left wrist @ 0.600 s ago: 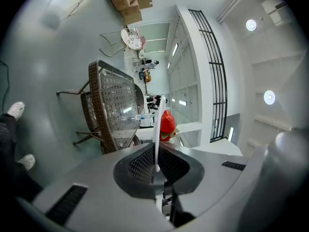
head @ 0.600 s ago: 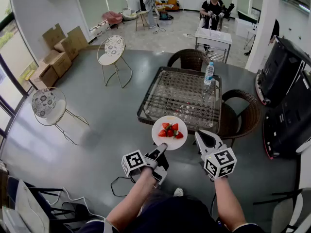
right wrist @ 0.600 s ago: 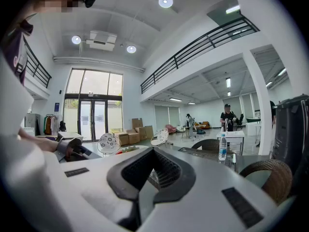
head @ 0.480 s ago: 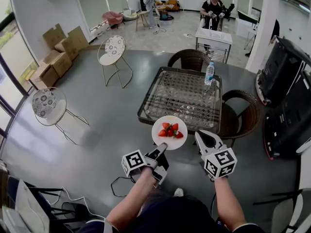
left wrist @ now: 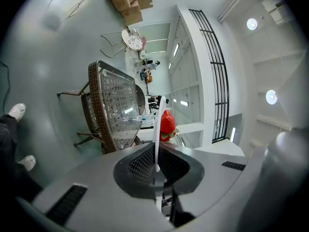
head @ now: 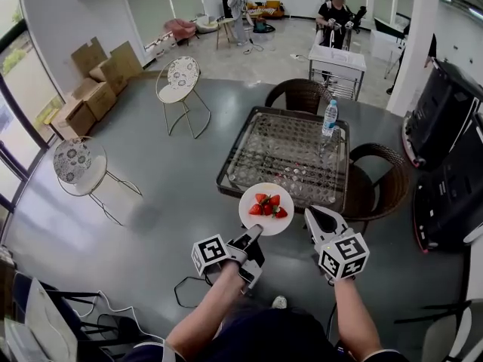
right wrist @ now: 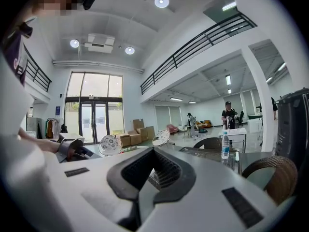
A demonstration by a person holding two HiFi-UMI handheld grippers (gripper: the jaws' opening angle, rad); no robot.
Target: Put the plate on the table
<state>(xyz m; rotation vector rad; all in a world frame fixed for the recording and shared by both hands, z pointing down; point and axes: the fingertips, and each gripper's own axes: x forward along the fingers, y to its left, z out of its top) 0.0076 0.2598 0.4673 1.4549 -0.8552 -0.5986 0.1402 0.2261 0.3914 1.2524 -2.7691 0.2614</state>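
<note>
A white plate [head: 266, 216] with several red strawberries [head: 267, 204] hangs level just before the near edge of the glass-topped wicker table [head: 256, 138]. My left gripper [head: 254, 234] is shut on the plate's near rim from below left. In the left gripper view the plate [left wrist: 157, 124] stands edge-on between the pads, with a strawberry [left wrist: 167, 122] behind it. My right gripper [head: 321, 217] floats to the right of the plate, apart from it, jaws open and empty. In the right gripper view the table [right wrist: 203, 152] lies ahead beyond the right gripper [right wrist: 154, 173].
A water bottle [head: 330, 117] stands at the table's far right corner. Wicker chairs [head: 298, 93] [head: 381, 179] sit at the far and right sides. Two round metal chairs [head: 181, 74] [head: 73, 161] stand left, near cardboard boxes [head: 94, 78]. Black cases [head: 445, 149] are at right; people stand far back.
The whole view has shifted slightly. The plate and both grippers keep the same pose, a touch closer to the table's edge.
</note>
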